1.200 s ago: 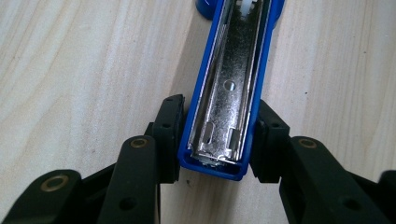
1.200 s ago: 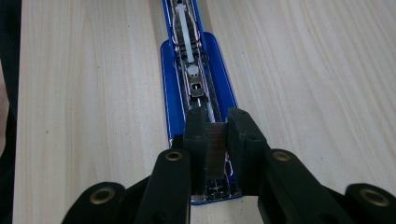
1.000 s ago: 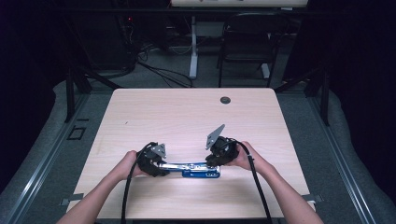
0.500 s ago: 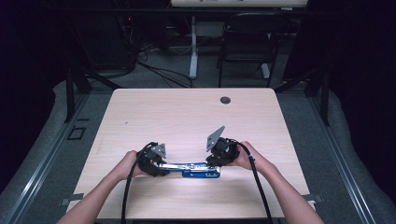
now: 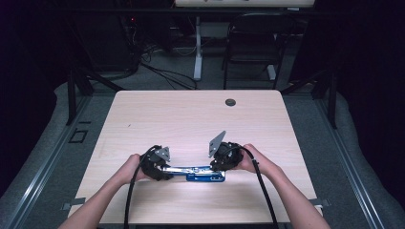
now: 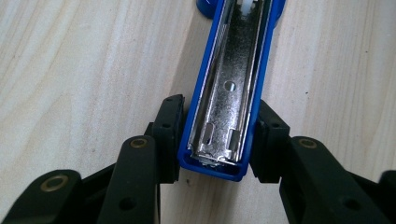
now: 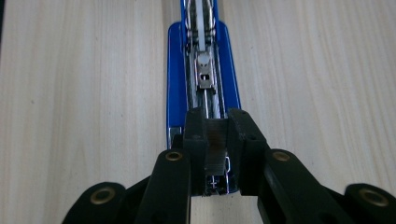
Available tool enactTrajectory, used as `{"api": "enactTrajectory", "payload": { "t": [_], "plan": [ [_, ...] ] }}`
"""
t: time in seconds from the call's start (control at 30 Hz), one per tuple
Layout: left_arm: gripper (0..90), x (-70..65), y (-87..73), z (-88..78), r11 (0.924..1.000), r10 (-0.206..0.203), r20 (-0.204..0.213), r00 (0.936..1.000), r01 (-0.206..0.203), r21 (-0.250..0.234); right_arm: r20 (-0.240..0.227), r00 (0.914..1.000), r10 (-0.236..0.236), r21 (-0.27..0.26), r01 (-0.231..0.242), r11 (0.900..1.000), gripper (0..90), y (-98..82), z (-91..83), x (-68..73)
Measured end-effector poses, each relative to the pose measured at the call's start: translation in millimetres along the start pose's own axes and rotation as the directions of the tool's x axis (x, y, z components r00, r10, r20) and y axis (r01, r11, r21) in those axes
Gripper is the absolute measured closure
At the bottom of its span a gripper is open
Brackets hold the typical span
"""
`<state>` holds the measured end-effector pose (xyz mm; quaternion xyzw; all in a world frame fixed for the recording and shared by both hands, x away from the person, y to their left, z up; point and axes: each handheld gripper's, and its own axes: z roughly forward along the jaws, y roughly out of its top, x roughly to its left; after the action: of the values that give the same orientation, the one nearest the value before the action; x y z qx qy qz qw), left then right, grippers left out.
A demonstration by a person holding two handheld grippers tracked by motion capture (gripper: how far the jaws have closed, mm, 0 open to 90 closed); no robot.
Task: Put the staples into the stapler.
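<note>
**Inspector:** Where is the stapler (image 5: 198, 172) lying, and who is holding it?

**Assistant:** It is lying opened out flat on the near part of the table (image 5: 191, 119), between the two hands. The left gripper (image 6: 219, 140) is clamping the blue lid arm (image 6: 233, 88) from both sides, its jaws pressing on the outer walls with the shiny inner channel facing up. The right gripper (image 7: 217, 149) is sitting over the open staple channel (image 7: 204, 60) of the stapler's other half; its jaws are nearly together, pinching a small dark block that I am judging to be a strip of staples (image 7: 215, 144), though it is too small to be sure.

**Inspector:** Which step is in hand?

**Assistant:** In my judgement, reloading: the strip is being lined up with the channel while the other hand is steadying the tool.

**Inspector:** And the next move?

**Assistant:** It is calling for the strip to go down square into the rails, then a release, with the left grip holding firm so the body is not sliding
</note>
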<state>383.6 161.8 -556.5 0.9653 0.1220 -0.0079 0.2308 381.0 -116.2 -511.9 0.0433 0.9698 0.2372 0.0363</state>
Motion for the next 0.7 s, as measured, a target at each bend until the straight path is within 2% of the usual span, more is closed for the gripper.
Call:
{"api": "enactTrajectory", "payload": {
  "t": [0.1, 0.23, 0.27, 0.5, 0.57, 0.7],
  "plan": [
    [61.0, 0.0, 0.0, 0.0, 1.0000, 0.000, 0.000, 1.0000, 0.000, 0.000, 0.004, 0.9998, -0.017, 0.038, 0.017, 0.999, 78.9, 2.1, 4.7, 2.3],
    [61.1, 0.0, 0.0, 0.0, 1.0000, 0.002, 0.000, 1.0000, -0.002, -0.001, -0.008, 0.9998, -0.017, 0.038, 0.017, 0.999, 78.8, 1.0, 3.1, 0.1],
    [61.1, 0.2, -0.1, 0.0, 1.0000, 0.002, 0.001, 1.0000, -0.002, -0.001, -0.005, 1.0000, -0.004, 0.024, 0.005, 1.000, 78.8, 0.3, 4.1, 0.9],
    [61.0, 0.4, -0.1, 0.0, 1.0000, 0.002, 0.002, 1.0000, -0.002, -0.001, -0.015, 0.9999, -0.002, 0.031, 0.002, 1.000, 78.5, -0.9, 5.3, -0.4],
    [61.1, 0.4, -0.1, 0.0, 1.0000, 0.001, 0.002, 1.0000, -0.001, -0.002, -0.015, 0.9999, -0.005, 0.058, 0.006, 0.998, 78.3, 0.1, 5.9, -0.6],
    [61.0, 0.3, 0.0, 0.1, 1.0000, 0.000, 0.002, 1.0000, 0.000, -0.002, -0.017, 0.9998, 0.009, 0.058, -0.008, 0.998, 78.1, 0.3, 7.1, -0.1]
  ]
}}
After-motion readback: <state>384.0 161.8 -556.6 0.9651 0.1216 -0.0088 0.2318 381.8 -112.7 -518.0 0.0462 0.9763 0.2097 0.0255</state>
